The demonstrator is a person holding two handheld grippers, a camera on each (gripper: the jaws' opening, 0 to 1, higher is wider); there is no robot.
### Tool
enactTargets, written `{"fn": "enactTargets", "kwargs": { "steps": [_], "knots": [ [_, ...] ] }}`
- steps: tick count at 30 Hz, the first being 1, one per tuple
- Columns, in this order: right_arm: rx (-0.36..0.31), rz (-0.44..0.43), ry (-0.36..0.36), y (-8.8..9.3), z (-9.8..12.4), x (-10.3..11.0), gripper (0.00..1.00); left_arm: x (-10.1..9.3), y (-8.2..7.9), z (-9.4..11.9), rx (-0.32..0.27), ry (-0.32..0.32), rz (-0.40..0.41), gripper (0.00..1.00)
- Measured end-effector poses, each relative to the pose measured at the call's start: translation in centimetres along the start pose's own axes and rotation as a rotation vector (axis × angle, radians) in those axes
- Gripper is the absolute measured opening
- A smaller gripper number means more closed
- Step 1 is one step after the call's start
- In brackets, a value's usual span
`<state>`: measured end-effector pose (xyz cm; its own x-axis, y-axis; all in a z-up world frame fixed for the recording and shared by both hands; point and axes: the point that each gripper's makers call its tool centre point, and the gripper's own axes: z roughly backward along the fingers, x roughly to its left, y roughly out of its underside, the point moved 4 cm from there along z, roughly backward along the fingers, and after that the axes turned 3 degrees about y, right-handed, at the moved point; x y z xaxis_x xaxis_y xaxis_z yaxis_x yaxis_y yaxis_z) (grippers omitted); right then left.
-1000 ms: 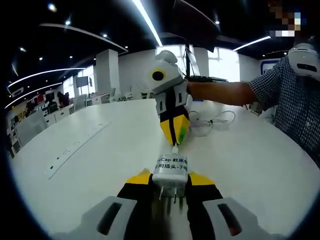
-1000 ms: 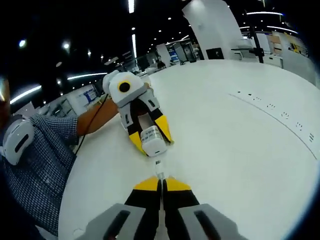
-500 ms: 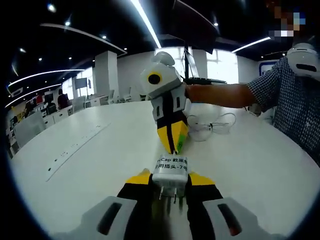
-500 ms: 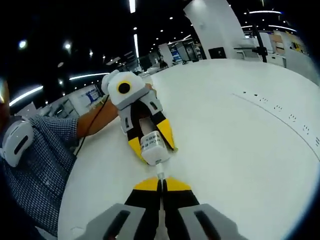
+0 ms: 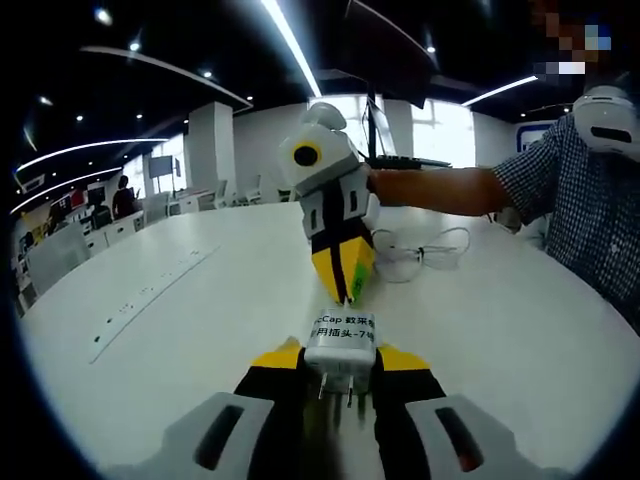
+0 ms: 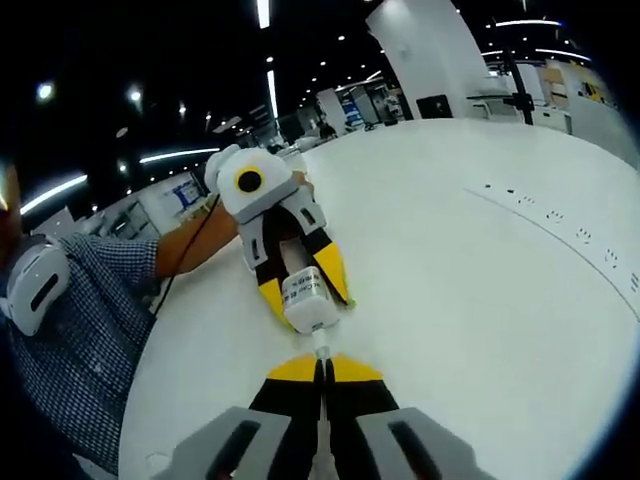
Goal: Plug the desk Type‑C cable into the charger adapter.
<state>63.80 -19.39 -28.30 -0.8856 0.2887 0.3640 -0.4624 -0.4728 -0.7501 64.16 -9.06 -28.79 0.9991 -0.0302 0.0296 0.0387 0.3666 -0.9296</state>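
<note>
In the left gripper view my left gripper (image 5: pixel 340 360) is shut on a white charger adapter (image 5: pixel 342 345), its prongs toward the camera. My right gripper (image 5: pixel 345 290) comes in from ahead, yellow tips shut on the white Type‑C cable, whose plug end (image 5: pixel 349 303) meets the adapter's far face. The cable's loose loops (image 5: pixel 425 248) lie on the table behind. In the right gripper view my right gripper (image 6: pixel 322 365) is shut on the cable plug (image 6: pixel 321 349), which touches the adapter (image 6: pixel 306 298) held by the left gripper (image 6: pixel 300 290).
A large round white table (image 5: pixel 170 300) carries everything, with small cable ports (image 6: pixel 570 235) set in its top. A person in a checked shirt (image 5: pixel 590 210) holds both grippers. Office desks and monitors stand far behind.
The two grippers have closed the gap between them. The cable plug, apart from the adapter one second ago, now touches its face.
</note>
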Motion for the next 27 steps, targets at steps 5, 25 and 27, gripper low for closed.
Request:
{"fn": "enactTargets", "kwargs": {
  "steps": [5,25,27],
  "knots": [
    [-0.007,-0.004,-0.011,0.01,0.02,0.21,0.04,-0.03,-0.02,0.03,0.004,0.001,-0.002,0.26],
    [-0.020,-0.024,-0.019,0.29,-0.02,-0.51,0.04,0.01,-0.02,-0.12,0.006,0.002,0.002,0.26],
    [-0.024,-0.027,-0.019,0.38,-0.05,-0.45,0.04,0.03,-0.01,-0.13,0.005,0.002,0.004,0.26]
  ]
}}
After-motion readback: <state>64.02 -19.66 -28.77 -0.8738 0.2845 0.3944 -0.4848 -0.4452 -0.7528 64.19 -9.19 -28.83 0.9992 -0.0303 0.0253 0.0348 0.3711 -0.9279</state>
